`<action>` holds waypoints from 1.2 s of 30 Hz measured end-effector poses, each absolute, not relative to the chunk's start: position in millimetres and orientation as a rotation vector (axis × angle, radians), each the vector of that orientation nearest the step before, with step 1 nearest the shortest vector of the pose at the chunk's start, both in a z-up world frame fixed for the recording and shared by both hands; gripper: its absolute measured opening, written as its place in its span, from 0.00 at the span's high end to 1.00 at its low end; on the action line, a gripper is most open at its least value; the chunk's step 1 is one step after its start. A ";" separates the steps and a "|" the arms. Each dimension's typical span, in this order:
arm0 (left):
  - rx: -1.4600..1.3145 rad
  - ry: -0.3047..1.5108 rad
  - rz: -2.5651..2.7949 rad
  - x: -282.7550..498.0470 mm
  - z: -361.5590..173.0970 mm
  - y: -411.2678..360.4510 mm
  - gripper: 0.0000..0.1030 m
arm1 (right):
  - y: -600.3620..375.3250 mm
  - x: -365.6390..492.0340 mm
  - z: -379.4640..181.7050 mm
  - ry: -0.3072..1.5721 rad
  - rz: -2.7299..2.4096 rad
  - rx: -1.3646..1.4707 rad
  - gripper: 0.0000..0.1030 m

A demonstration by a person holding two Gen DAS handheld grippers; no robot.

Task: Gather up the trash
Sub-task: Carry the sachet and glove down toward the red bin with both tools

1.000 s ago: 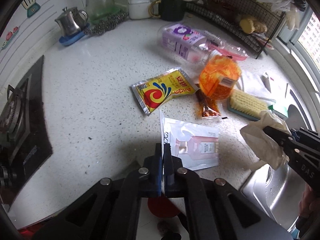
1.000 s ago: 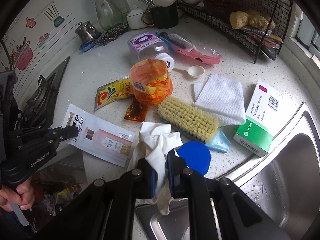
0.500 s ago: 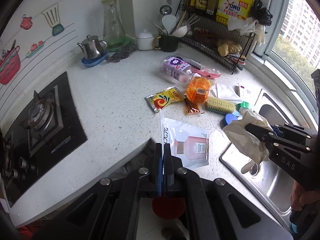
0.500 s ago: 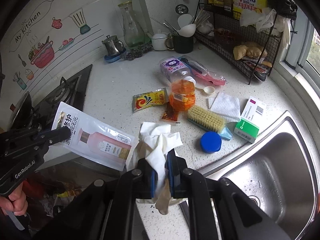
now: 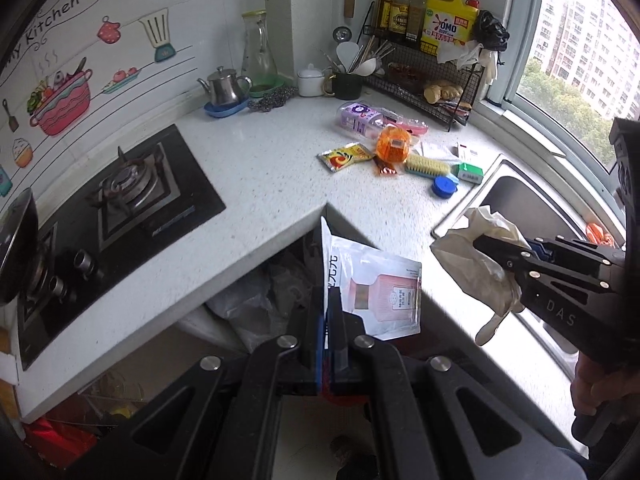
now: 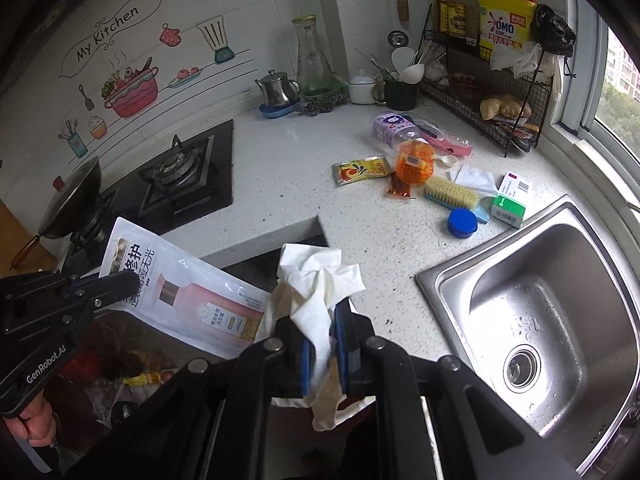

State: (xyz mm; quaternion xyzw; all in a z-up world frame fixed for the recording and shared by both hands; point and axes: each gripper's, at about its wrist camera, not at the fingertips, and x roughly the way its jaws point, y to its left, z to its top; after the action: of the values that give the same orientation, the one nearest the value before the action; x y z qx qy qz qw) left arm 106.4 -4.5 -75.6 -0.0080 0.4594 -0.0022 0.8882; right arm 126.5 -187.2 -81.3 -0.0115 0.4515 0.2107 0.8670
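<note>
Both grippers have pulled back from the worktop since a second ago, carrying their loads with them, so the countertop [image 5: 280, 168] now lies farther off and the inner corner of its edge shows below them. Held in the left gripper [image 5: 329, 300], whose jaws are pinched tight on its edge, is the white refill pouch [image 5: 376, 288] with a pink bottle printed on it; it hangs off the counter over the gap beneath the corner, where a grey trash bag [image 5: 256, 300] sits at about 9 o'clock from the pouch. In the right-wrist view the same pouch [image 6: 192, 288] sticks out from the left gripper [image 6: 132, 282] at 9 o'clock. Clamped narrowly in the right gripper [image 6: 320, 320] is the crumpled white glove [image 6: 320, 280], its loose end drooping below the jaws; in the left-wrist view that glove [image 5: 476, 264] hangs at 3 o'clock, near the rim of the steel sink [image 6: 560, 280]. Left on the counter in a cluster at 12 to 1 o'clock are a yellow sachet [image 6: 362, 169], an orange net bag [image 6: 414, 162], a scrub brush [image 6: 450, 194], a blue lid [image 6: 462, 222], a green-and-white box [image 6: 510, 204] and a purple bottle [image 6: 394, 126] lying on its side. A gas hob [image 6: 180, 176] lies at 10 o'clock.
</note>
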 end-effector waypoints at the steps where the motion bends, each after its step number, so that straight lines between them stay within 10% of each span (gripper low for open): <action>1: -0.016 0.956 -0.001 98.2 -76.4 -3.7 0.99 | -185.0 120.4 -81.4 0.945 0.443 -0.028 0.91; 20: -0.101 1.081 0.024 39.2 -150.5 10.3 0.99 | -165.2 63.0 -134.9 1.032 0.435 -0.104 0.91; 36: -0.128 1.244 0.006 59.6 -313.3 16.1 0.99 | -155.3 68.4 -287.5 1.202 0.394 -0.109 0.91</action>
State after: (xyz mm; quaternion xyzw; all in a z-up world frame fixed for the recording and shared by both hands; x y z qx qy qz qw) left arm 59.6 16.1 -313.3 -0.0598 0.5824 0.0029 0.8107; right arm 68.4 -155.3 -287.5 -0.0509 0.5614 0.1843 0.8051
